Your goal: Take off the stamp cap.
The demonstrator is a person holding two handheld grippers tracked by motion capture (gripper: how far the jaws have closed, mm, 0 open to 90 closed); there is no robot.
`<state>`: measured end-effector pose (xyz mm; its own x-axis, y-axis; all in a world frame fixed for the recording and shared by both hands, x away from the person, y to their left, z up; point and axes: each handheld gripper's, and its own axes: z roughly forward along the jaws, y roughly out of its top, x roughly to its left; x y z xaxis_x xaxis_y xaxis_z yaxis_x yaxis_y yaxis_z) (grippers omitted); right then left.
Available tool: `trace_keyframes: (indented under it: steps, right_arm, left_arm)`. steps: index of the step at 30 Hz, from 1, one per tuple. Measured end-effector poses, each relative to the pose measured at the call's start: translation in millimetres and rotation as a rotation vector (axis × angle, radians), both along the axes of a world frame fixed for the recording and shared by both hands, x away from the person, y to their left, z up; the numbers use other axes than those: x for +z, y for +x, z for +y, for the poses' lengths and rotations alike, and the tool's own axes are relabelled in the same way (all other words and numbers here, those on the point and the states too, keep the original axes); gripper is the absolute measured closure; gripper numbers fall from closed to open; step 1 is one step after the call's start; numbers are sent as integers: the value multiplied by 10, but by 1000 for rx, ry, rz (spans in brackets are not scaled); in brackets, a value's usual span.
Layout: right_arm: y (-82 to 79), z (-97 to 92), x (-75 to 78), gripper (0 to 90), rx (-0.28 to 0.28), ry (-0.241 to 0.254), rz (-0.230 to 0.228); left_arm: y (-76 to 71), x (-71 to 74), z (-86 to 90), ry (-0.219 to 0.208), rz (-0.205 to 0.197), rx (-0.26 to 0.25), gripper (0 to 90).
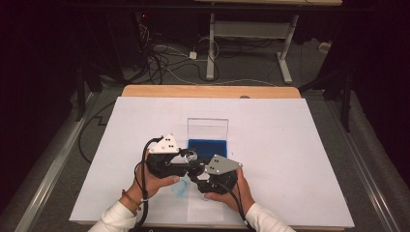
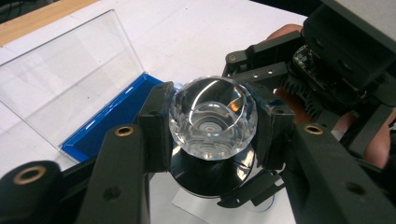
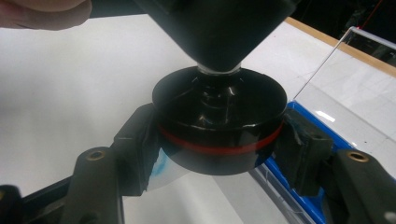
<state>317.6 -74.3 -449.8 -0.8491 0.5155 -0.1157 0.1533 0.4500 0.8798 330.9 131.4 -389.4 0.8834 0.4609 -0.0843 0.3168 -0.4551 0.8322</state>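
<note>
A clear faceted crystal [image 2: 212, 116] sits between the pads of my left gripper [image 2: 212, 122], which is shut on it. Right under it is a round black base [image 3: 219, 126] with a red band, and my right gripper [image 3: 219, 140] is shut on its rim from both sides. The crystal's neck [image 3: 215, 71] meets the centre of the base. In the high view the left gripper [image 1: 187, 157] and the right gripper [image 1: 197, 170] are held together over the near middle of the table, each in one of the person's hands.
An open blue case [image 1: 208, 147] with an upright clear lid [image 1: 208, 128] stands just behind the grippers. A white sheet [image 1: 290, 145] covers the wooden table [image 1: 208, 91]. A blue smear [image 1: 181, 188] marks the sheet under the hands.
</note>
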Motion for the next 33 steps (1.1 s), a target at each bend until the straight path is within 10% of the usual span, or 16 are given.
trace_keyframes:
  steps: [33]
  right_arm:
    - [-26, -22, 120, 390, 87, -100, 8]
  left_arm:
    - [-22, 29, 29, -11, 15, -62, 546]
